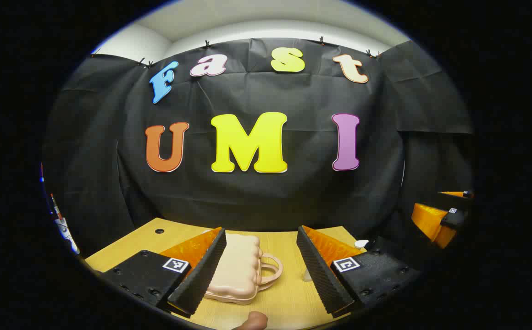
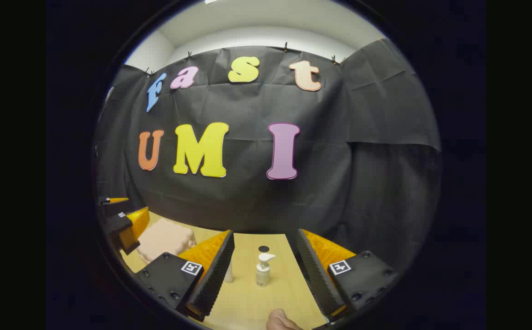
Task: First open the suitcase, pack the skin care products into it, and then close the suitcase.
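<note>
- In the left gripper view, the left gripper hangs just above a light wooden table with its fingers spread wide and nothing between them.
- A pale pink suitcase lies flat and closed on the table between those fingers, nearer the left one, its looped handle pointing right.
- In the right gripper view the same suitcase sits at the left side of the table, with the left gripper just beside it at the left edge.
- The right gripper is likewise wide open and holds nothing, poised low over the table.
- A small white pump bottle stands upright between its fingers, touching neither.
- A second pale container stands just behind the left finger, mostly hidden.
- A dark round hole marks the tabletop beyond the pump bottle.
- In the left gripper view the right gripper appears at the far right edge.
</note>
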A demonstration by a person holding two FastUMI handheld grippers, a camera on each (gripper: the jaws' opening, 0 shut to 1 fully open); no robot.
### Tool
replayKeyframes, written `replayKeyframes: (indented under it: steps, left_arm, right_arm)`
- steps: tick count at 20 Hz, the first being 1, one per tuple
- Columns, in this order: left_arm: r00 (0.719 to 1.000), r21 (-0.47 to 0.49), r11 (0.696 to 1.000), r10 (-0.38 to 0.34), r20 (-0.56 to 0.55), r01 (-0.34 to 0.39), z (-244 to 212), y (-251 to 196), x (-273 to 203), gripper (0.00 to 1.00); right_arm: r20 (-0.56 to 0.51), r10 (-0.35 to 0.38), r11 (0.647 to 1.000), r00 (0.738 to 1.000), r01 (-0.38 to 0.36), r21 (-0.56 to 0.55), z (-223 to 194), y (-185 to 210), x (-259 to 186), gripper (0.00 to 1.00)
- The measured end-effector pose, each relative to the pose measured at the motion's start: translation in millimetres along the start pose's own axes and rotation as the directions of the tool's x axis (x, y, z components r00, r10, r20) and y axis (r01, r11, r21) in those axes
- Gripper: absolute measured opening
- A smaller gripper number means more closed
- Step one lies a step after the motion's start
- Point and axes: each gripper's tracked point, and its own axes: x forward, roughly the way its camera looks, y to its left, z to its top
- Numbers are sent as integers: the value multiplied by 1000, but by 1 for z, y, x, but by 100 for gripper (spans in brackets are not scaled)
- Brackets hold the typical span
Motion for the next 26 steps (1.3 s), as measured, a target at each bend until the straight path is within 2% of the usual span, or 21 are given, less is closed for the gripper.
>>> replayKeyframes:
  steps: [8,16,17,22,24,26]
  left_arm:
    - [999,24,998,-50,13,50,5,-18,7,98]
    - [999,41,998,-51,8,51,-1,-22,11,98]
    - [997,51,996,-72,10,72,-4,-26,14,98]
    - [999,221,974,-49,1,48,-46,-16,29,100]
    - [999,300,953,-37,-14,40,-68,-15,37,100]
    - [999,393,919,-26,-33,37,-93,-14,45,100]
  right_arm:
    - [1,18,1000,1000,-18,-8,2,4,8,81]
    - [-1,34,999,999,-34,-26,-1,6,15,82]
    - [-1,33,999,999,-33,-27,-2,5,15,82]
    - [-20,-24,999,1000,23,-36,-13,-24,15,81]
    - [-24,-54,998,998,53,-44,-20,-38,14,81]
    - [-31,-87,995,996,85,-56,-26,-52,14,81]
